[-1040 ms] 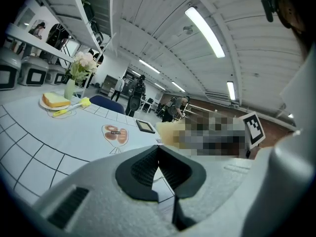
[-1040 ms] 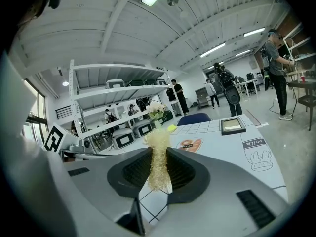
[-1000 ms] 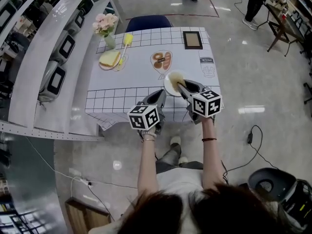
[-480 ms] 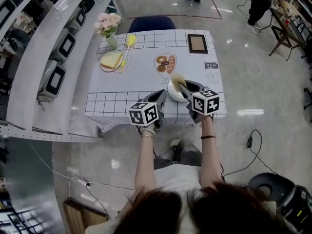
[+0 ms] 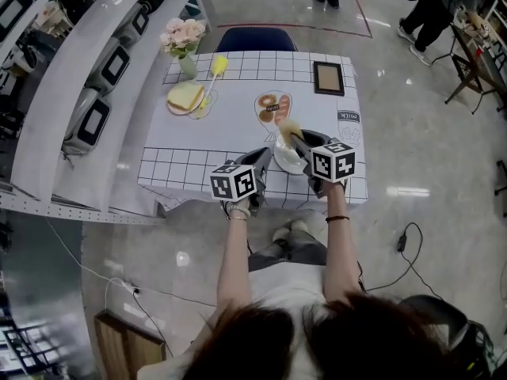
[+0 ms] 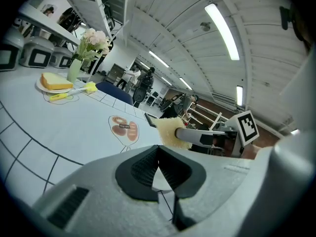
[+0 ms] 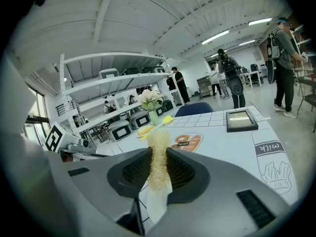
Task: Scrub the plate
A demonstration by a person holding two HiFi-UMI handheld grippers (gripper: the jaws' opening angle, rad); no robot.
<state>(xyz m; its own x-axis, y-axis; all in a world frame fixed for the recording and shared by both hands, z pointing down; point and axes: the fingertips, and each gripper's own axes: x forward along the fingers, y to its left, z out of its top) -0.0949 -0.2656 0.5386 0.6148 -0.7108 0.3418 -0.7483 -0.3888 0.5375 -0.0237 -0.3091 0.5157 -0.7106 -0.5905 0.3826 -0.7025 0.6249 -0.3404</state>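
Two forearms are seen reaching forward from the bottom of the head view, each with a marker-cubed gripper held at the near edge of the desk [image 5: 230, 125], which is covered by a white cloth with grid borders. The left claw [image 5: 264, 158] is clenched on the left rim of a white plate [image 5: 285, 163]; in the left gripper view a thin white edge is pinched where the pads meet. The plate is kept at the desk's near edge, between the two grippers. The right claw [image 5: 295, 141] is closed tight on a yellow fibrous scouring pad [image 5: 287, 130], which is gripped upright between its pads in the right gripper view and is held over the plate's far side. Whether the pad is touching the plate cannot be told.

Just beyond the plate, a printed doughnut drawing [image 5: 272, 105] is seen on the cloth, and a printed milk carton [image 5: 348, 125] to its right. Farther back on the left, a slice of bread [image 5: 184, 95] is laid on a small plate, with a yellow-headed brush [image 5: 212, 74] beside it. A dark picture frame [image 5: 328, 77] is lying flat at the far right. A vase of pink flowers [image 5: 184, 38] is placed at the far left corner, and a blue chair [image 5: 257, 38] is pushed in behind the desk
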